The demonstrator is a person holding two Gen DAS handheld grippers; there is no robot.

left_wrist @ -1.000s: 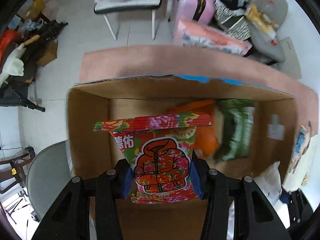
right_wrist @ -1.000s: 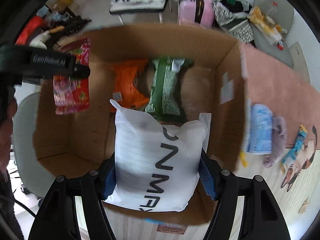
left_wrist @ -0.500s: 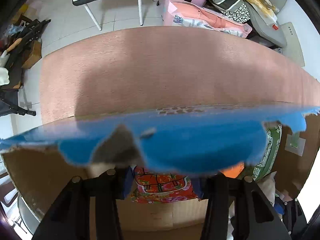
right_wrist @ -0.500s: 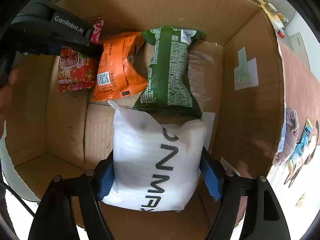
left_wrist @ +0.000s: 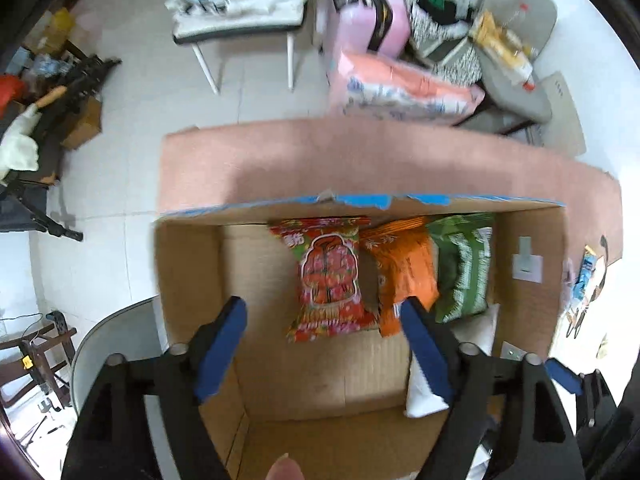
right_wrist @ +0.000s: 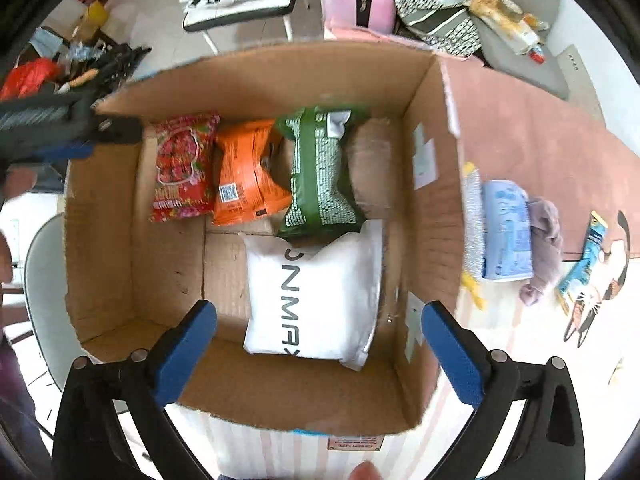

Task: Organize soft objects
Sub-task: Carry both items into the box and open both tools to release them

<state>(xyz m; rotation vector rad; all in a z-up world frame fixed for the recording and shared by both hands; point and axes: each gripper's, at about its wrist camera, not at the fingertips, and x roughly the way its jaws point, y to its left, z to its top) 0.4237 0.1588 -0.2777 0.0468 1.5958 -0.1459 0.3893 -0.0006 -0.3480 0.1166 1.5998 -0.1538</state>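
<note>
A cardboard box [right_wrist: 430, 220] holds a red floral snack bag [right_wrist: 182, 170], an orange bag [right_wrist: 248, 178], a green bag [right_wrist: 320, 176] and a white pouch [right_wrist: 316, 296]. In the left wrist view the red bag [left_wrist: 330, 276], the orange bag [left_wrist: 404, 268], the green bag [left_wrist: 464, 268] and the white pouch [left_wrist: 424, 392] lie on the box [left_wrist: 188, 276] floor. My left gripper [left_wrist: 324, 316] is open and empty above the box. My right gripper [right_wrist: 320, 320] is open and empty above the white pouch.
A blue packet [right_wrist: 506, 230], a mauve cloth [right_wrist: 546, 240] and a small snack packet [right_wrist: 584, 264] lie on the table right of the box. A pink cloth [left_wrist: 360, 160] covers the table beyond it. Chairs and bags [left_wrist: 372, 20] stand behind.
Both grippers have opened. The red bag and the white pouch were let go and now lie in the box. Both grippers have pulled back above the box.
</note>
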